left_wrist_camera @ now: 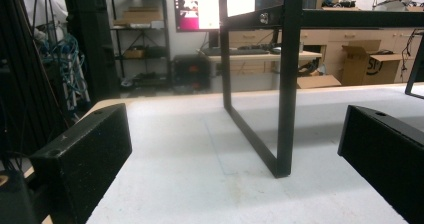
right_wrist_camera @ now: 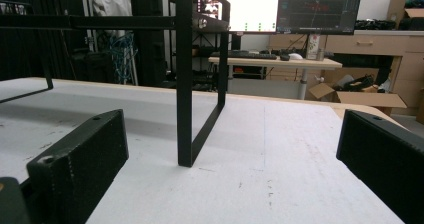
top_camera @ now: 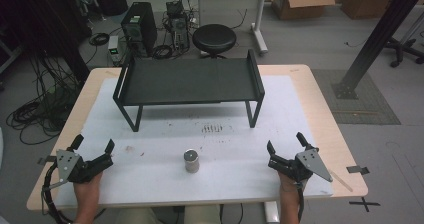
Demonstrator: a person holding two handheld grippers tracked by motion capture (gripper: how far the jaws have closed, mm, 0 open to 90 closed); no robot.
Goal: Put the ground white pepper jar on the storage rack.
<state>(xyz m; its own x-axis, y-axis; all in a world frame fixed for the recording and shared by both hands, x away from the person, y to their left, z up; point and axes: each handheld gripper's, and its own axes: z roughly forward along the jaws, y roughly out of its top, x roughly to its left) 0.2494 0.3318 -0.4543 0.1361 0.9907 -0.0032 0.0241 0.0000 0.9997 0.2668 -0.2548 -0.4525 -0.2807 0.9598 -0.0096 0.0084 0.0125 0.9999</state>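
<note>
A small silver can (top_camera: 191,161) stands upright on the white mat (top_camera: 165,184) near the table's front, midway between both hands. My left gripper (top_camera: 93,144) rests at the front left, open, with nothing between its jaws. At the front right my right gripper (top_camera: 285,141) is open and holds nothing. A black metal shelf rack (top_camera: 189,81) stands on legs at the back of the mat. In the left gripper view the rack's leg (left_wrist_camera: 285,134) rises ahead between the wide black jaws; in the right gripper view another rack leg (right_wrist_camera: 185,109) stands ahead.
The wooden table's edge (top_camera: 345,149) borders the mat. Beyond the table stand a black stool (top_camera: 214,39), a computer tower (top_camera: 139,26) with cables on the floor, a desk and cardboard boxes. A black slanted beam (top_camera: 380,34) rises at the right.
</note>
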